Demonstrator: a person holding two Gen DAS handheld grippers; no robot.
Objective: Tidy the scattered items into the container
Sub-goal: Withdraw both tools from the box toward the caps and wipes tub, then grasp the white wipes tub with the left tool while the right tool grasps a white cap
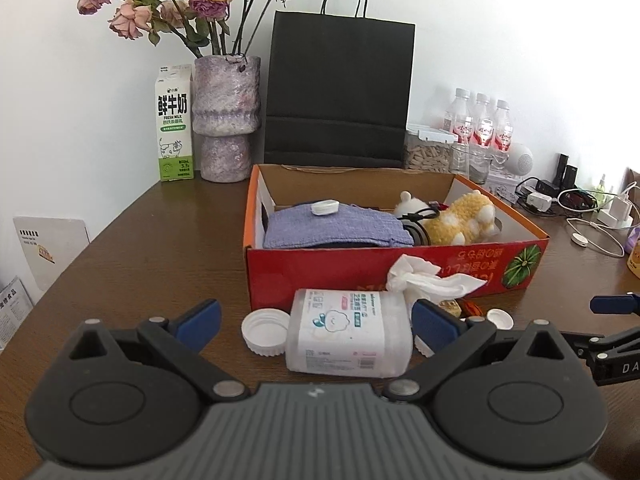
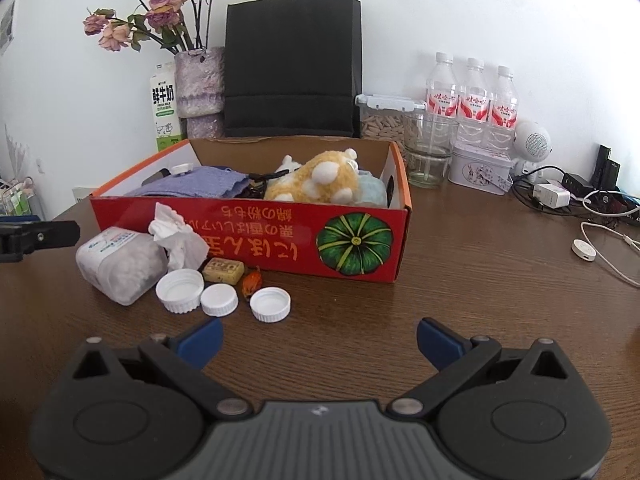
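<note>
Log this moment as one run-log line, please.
left gripper: open, around wipes canister | right gripper: open, empty | red box: partly filled | outside the box: tissue, white caps

Red box, green pumpkin print, purple cloth.

Standing along the wall: black paper bag, vase of dried roses, milk carton beside it. Lining up further right: three water bottles, glass jar, tin. Trailing across the table: white cables.
</note>
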